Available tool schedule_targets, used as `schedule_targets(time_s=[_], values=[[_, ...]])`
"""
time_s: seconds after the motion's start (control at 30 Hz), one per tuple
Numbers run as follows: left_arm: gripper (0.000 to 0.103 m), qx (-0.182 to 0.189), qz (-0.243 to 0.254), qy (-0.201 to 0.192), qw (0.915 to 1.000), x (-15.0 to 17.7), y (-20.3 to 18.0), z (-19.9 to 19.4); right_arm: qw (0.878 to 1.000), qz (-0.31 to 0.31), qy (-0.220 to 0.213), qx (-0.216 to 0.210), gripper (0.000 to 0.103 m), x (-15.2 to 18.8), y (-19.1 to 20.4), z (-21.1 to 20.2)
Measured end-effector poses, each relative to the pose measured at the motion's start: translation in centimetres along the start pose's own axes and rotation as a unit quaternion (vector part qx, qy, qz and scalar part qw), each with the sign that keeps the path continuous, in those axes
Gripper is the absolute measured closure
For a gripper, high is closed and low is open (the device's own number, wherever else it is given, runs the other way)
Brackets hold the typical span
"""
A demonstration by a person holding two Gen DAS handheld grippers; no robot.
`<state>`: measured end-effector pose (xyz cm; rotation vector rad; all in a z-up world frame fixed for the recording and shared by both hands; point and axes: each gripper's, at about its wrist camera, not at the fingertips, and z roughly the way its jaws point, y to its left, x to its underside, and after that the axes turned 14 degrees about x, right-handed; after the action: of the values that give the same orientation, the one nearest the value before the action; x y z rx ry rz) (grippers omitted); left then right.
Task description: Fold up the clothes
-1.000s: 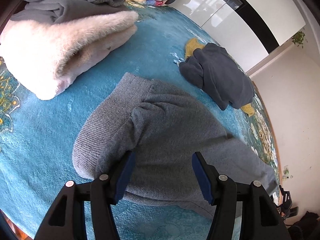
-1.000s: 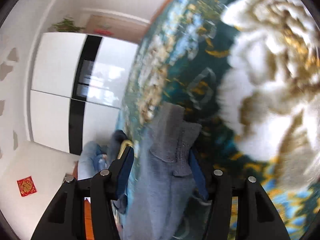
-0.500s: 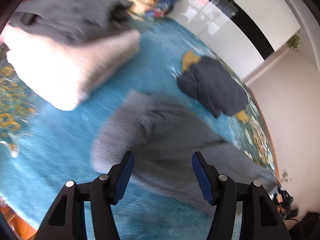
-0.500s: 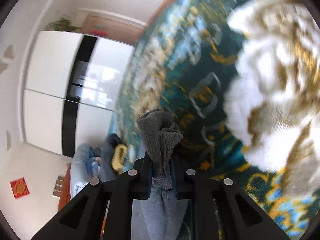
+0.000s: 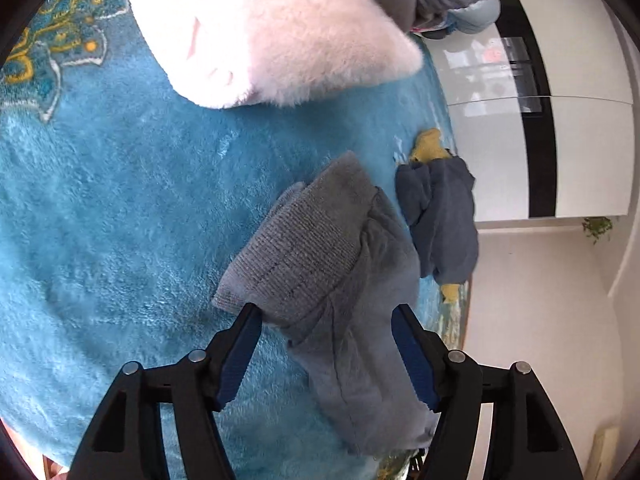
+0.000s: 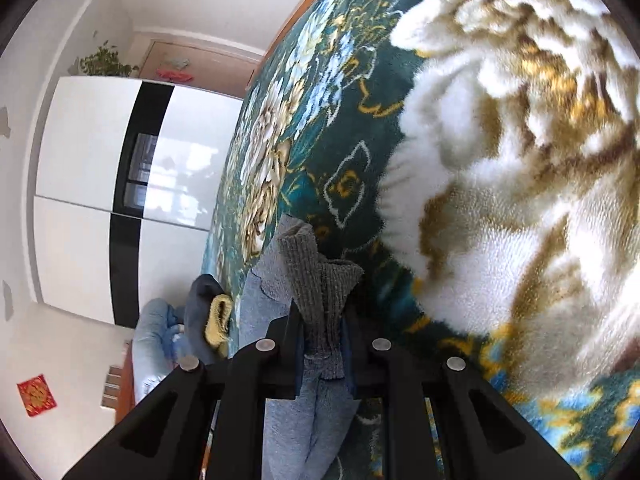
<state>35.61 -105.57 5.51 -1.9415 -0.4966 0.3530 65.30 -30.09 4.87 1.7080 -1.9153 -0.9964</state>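
glossy white wardrobe [image 6: 92, 184] with black stripe; pale walls [image 5: 532, 320]; potted plant [image 6: 106, 60]

Grey sweater [image 5: 340, 280] ribbed knit; blanket [image 5: 120, 220] plush.

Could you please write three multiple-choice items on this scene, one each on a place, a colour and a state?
1. Where does the dark blue garment lie from the grey sweater in the left wrist view?
A. to its right
B. under it
C. inside the left gripper

2. What colour is the blanket beneath the sweater there?
A. red
B. turquoise
C. black

3. What state is the right gripper in?
A. wide open
B. out of view
C. shut on the sweater's ribbed cuff

Answers: 1 A, it lies apart on the right; 2 B, plush turquoise pile; 3 C, cuff pinched between the fingers.
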Motion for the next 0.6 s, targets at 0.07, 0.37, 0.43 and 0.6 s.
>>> schedule_targets(time_s=[0.07, 0.37, 0.43, 0.6], values=[[0.029, -0.021, 0.005, 0.004, 0.9998, 0.4, -0.5, 0.6, 1.000, 0.000, 0.002, 0.002, 0.087, 0.1, 0.0, -0.3], [0.028, -0.028, -0.045, 0.024, 0.9983, 0.8, 0.2, 2.7, 1.000, 0.001, 0.006, -0.001, 0.087, 0.1, -0.3, -0.2], [0.027, 0.006, -0.072, 0.008, 0.9973, 0.1, 0.8, 3.0, 1.000, 0.003, 0.007, -0.002, 0.087, 0.1, -0.3, -0.2], [0.026, 0.051, -0.119, -0.033, 0.9910, -0.3, 2.2, 3.5, 1.000, 0.003, 0.009, -0.004, 0.086, 0.1, -0.7, -0.4]])
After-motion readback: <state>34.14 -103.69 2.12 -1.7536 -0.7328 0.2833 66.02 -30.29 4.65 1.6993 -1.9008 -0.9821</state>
